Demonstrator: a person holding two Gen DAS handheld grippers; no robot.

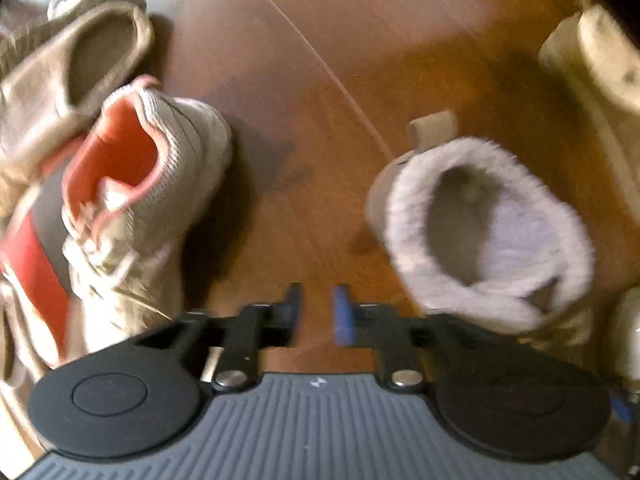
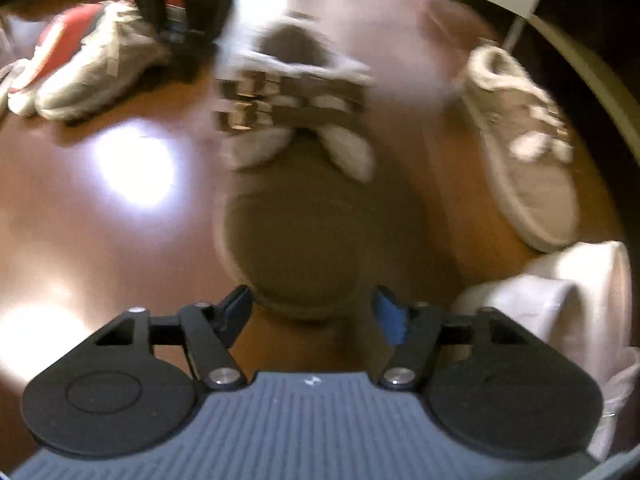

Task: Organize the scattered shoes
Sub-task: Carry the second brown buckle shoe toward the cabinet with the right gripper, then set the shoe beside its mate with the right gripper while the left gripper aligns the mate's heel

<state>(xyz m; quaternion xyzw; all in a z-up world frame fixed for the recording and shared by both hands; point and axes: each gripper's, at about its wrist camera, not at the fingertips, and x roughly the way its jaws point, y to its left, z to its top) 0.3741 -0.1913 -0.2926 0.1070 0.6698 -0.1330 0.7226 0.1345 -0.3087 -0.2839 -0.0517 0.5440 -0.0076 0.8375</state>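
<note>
In the left wrist view my left gripper points down at the bare wooden floor, its jaws a narrow gap apart with nothing between them. A white sneaker with orange lining lies to its left. A fur-lined brown shoe stands to its right. In the right wrist view my right gripper is open wide. The toe of the fur-lined brown shoe reaches in between its fingertips, and the pads stand apart from it. Its matching shoe lies to the right.
A beige slip-on lies behind the white sneaker and a cream shoe sits far right. In the right wrist view there is a white and red sneaker top left, a dark device above it, and white cloth at lower right.
</note>
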